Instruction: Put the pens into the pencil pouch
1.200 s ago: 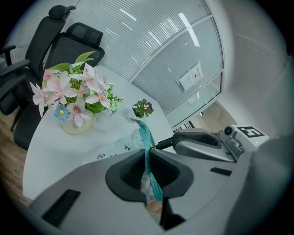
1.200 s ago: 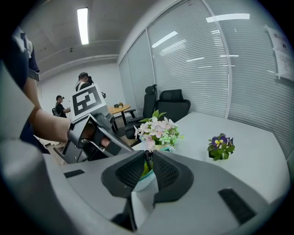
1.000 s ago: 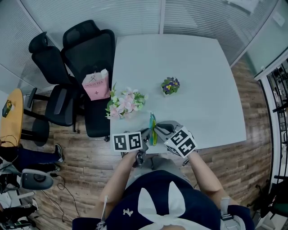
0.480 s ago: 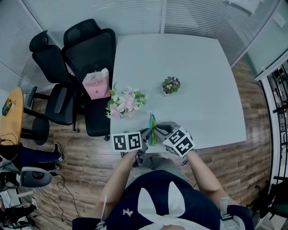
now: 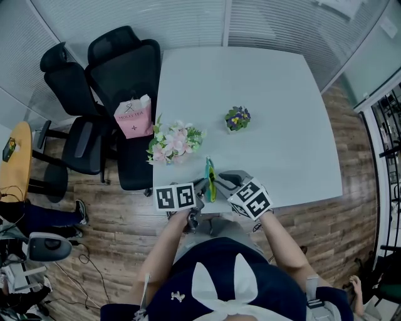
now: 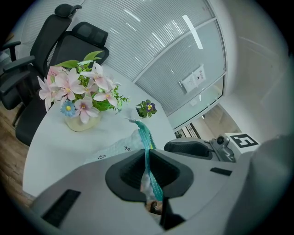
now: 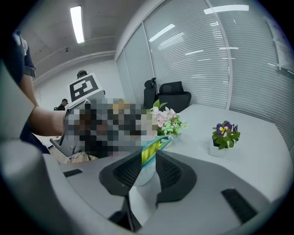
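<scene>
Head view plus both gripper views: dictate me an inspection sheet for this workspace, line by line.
Surface: pale table, mostly bare.
Job's things: pencil pouch with a teal zip, held at the table's near edge; pens: nothing seen.
Clutter: flower bouquet and potted pansy on the table.
Grippers: left gripper shut on the pouch's zip edge; right gripper jaws have just been opening, with the pouch edge between them, not pressed.
Cables: thin cables on the floor at left.
Surroundings: black office chairs, one holding a pink bag; blinds; wood floor.
</scene>
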Demonstrator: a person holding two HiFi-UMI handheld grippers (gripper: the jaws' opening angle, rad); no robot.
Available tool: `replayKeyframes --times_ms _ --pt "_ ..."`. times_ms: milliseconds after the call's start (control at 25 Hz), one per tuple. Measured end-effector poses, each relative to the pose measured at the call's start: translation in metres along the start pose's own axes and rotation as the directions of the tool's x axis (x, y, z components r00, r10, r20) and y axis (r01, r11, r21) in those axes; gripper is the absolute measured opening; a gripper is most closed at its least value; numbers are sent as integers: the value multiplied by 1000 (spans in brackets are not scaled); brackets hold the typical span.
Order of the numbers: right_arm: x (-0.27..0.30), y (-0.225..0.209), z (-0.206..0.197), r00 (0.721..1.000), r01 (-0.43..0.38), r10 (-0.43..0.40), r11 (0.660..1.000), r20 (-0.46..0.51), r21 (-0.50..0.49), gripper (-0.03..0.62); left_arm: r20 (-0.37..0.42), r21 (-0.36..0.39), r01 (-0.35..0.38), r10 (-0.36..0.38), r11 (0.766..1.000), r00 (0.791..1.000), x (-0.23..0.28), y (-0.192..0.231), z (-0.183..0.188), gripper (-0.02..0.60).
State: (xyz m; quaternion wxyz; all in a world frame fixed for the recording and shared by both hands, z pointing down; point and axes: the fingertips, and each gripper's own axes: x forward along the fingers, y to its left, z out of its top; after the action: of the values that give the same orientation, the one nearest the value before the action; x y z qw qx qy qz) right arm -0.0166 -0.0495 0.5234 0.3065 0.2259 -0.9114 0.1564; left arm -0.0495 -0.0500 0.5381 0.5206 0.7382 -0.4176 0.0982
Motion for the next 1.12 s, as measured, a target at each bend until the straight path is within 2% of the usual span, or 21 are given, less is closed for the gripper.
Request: replayKeyframes --times_ms 400,720,1120 --pt "-16 -20 -6 997 66 -68 996 27 54 97 -20 -32 19 -20 999 1000 23 -2 3 44" --pt "-25 -33 -26 995 101 -102 989 8 109 97 -91 -10 -39 38 999 995 58 13 -9 44" --pt "-40 -43 -56 989 146 -144 972 -25 184 92 -193 -57 -121 108 991 975 98 45 -47 44"
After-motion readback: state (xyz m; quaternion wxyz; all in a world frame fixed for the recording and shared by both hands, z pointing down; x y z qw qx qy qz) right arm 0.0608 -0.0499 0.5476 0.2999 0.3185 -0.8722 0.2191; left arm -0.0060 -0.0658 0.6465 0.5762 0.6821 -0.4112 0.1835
